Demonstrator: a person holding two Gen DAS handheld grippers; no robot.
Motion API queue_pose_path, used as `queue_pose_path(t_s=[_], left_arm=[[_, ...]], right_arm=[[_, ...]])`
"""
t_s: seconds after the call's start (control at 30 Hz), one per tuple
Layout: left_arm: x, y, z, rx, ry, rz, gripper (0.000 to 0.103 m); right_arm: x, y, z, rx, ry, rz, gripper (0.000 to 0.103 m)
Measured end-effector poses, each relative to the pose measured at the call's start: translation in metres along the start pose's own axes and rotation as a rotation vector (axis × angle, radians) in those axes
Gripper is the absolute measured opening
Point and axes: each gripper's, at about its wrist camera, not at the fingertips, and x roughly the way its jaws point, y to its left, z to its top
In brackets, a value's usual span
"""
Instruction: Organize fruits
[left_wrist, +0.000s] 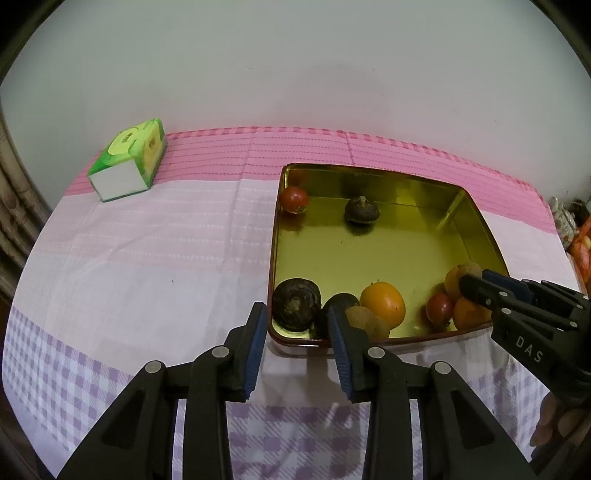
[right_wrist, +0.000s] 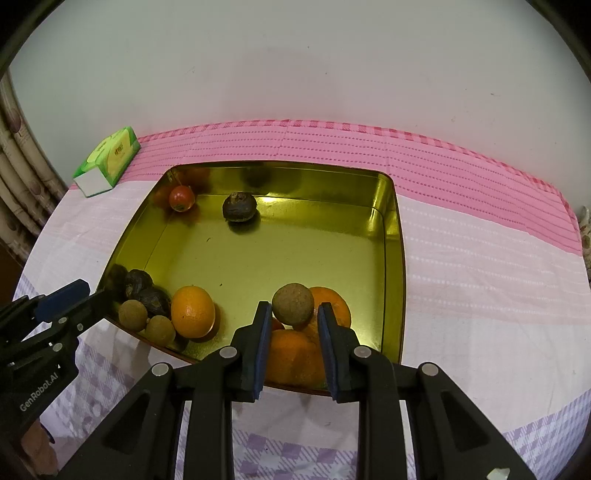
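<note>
A gold metal tray (left_wrist: 369, 254) (right_wrist: 258, 258) holds the fruits. A red tomato (right_wrist: 181, 198) and a dark fruit (right_wrist: 239, 207) lie at its far side. Near its front edge lie dark fruits (left_wrist: 295, 303), an orange (left_wrist: 383, 304) (right_wrist: 192, 311), small brown round fruits (right_wrist: 133, 314) and more oranges (right_wrist: 295, 356). My left gripper (left_wrist: 297, 347) is open and empty over the tray's front left corner. My right gripper (right_wrist: 291, 345) is open at the tray's front right; a brown round fruit (right_wrist: 293, 303) sits at its fingertips on the oranges, apparently free.
A green tissue pack (left_wrist: 129, 162) (right_wrist: 107, 160) lies at the far left of the pink and purple checked cloth (left_wrist: 147, 258). A white wall stands behind the table. Clutter shows past the right table edge (left_wrist: 569, 221).
</note>
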Motion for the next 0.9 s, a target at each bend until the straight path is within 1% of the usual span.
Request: queue_pose_path(t_s=[0.1, 0.3, 0.37, 0.4, 0.43, 0.5, 0.57, 0.7, 0.83, 0.9], left_arm=[[-0.001, -0.001, -0.001, 0.003, 0.001, 0.002, 0.038], [-0.002, -0.002, -0.003, 0.006, 0.005, 0.016, 0.038], [-0.002, -0.002, -0.004, 0.004, 0.008, 0.02, 0.038], [-0.003, -0.002, -0.005, 0.002, 0.009, 0.021, 0.038], [-0.003, -0.002, -0.005, 0.002, 0.008, 0.02, 0.038], [-0.005, -0.001, -0.006, 0.001, 0.007, 0.024, 0.038], [-0.007, -0.001, -0.006, -0.001, 0.003, 0.026, 0.038], [-0.012, -0.001, -0.008, -0.001, -0.006, 0.037, 0.038], [-0.015, -0.002, -0.013, 0.004, -0.004, 0.04, 0.038], [-0.018, -0.003, -0.016, 0.007, -0.01, 0.041, 0.038]], right_arm=[[-0.002, 0.0, -0.001, 0.005, -0.003, 0.0, 0.032], [-0.009, 0.0, -0.003, 0.013, -0.011, 0.004, 0.032], [-0.011, 0.001, -0.004, 0.012, -0.014, 0.004, 0.035], [-0.013, 0.001, -0.004, 0.015, -0.017, 0.007, 0.038], [-0.015, 0.002, -0.005, 0.018, -0.023, 0.008, 0.044], [-0.021, 0.003, -0.007, 0.021, -0.036, 0.004, 0.052], [-0.027, 0.004, -0.009, 0.029, -0.049, 0.006, 0.054], [-0.038, 0.005, -0.014, 0.045, -0.067, -0.003, 0.067], [-0.045, 0.008, -0.02, 0.049, -0.073, -0.032, 0.078], [-0.048, 0.008, -0.024, 0.054, -0.074, -0.042, 0.079]])
